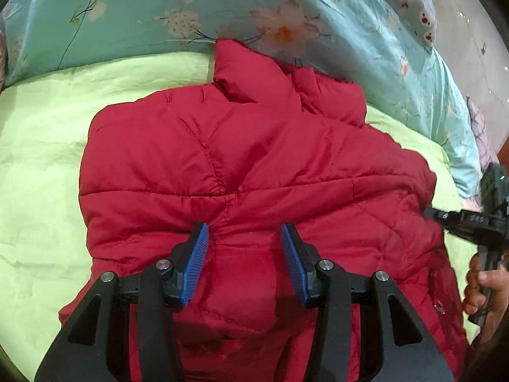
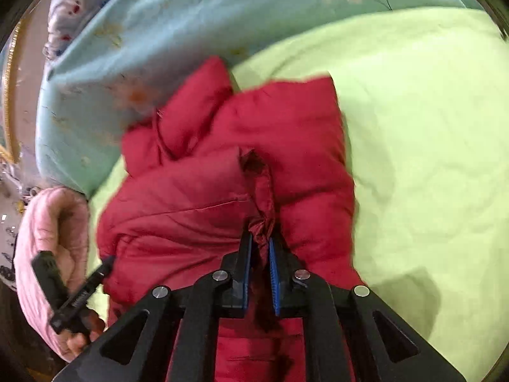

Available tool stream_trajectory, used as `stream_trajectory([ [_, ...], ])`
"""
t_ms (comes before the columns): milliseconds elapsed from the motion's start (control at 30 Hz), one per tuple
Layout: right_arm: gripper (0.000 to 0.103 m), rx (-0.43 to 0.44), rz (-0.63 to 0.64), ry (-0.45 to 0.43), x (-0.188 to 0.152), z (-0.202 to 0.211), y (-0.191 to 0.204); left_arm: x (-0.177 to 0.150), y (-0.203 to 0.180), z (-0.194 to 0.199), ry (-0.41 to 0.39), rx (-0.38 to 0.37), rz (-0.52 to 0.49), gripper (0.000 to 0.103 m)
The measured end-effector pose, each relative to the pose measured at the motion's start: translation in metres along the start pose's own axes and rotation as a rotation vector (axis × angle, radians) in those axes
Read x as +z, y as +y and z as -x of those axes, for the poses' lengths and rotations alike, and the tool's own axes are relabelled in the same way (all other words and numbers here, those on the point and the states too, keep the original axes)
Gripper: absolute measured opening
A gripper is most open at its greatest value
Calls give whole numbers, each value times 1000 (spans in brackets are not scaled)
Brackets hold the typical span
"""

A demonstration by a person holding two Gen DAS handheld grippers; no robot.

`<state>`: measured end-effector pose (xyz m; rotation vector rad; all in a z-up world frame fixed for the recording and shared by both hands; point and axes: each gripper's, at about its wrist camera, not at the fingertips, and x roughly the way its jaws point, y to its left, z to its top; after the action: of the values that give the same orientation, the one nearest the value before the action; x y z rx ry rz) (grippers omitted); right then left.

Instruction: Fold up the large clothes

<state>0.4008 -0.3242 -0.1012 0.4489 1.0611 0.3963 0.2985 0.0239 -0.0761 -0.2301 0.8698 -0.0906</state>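
A red quilted puffer jacket (image 1: pixel 248 165) lies on a light green sheet (image 1: pixel 41 146), collar toward the far side. My left gripper (image 1: pixel 245 232) is open just above the jacket's near part, blue pads (image 1: pixel 195 261) apart, holding nothing. In the right wrist view the jacket (image 2: pixel 302 133) lies bunched, and my right gripper (image 2: pixel 261 242) is shut on a pinched fold of its red fabric. A dark gripper in a hand shows at the right edge of the left wrist view (image 1: pixel 477 219) and at the left edge of the right wrist view (image 2: pixel 70 289).
A light blue floral quilt (image 1: pixel 191 9) is piled along the far side of the bed. A white pillow with red and blue prints (image 1: pixel 410 3) lies beyond it. A pink sleeve (image 2: pixel 47 232) covers the arm at the left of the right wrist view.
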Motion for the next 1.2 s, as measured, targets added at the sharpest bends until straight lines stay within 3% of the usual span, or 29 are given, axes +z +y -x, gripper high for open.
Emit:
stream_trajectory([
  [33,16,-22,11,-11,-1,4,4,-1,1,0,3,-1,-2,46],
  [100,17,-70,26,-64,-1,20,14,-1,1,-2,5,-8,3,46],
  [167,17,-134,71,-196,-1,48,32,-1,2,-2,3,-9,6,45],
  [233,18,-128,121,-290,-3,67,50,-1,1,-2,3,-4,4,46],
  [333,19,-68,207,-227,-3,51,77,2,1,-3,8,-4,3,46],
  [400,18,-118,266,-170,-4,26,87,2,1,-3,10,-5,3,46],
  [533,17,-295,338,-76,-13,-30,76,2,4,-6,15,-14,7,45],
  [600,16,-272,294,-39,-15,-43,56,0,6,-9,15,-21,18,45],
  [967,14,-207,216,-51,-12,-46,38,-2,4,-17,26,16,-11,45],
  [1067,21,-239,264,-121,-24,-14,55,-2,4,-17,26,13,-10,45],
  [1200,18,-282,322,-119,-37,-6,61,-2,4,-17,24,11,-11,45],
])
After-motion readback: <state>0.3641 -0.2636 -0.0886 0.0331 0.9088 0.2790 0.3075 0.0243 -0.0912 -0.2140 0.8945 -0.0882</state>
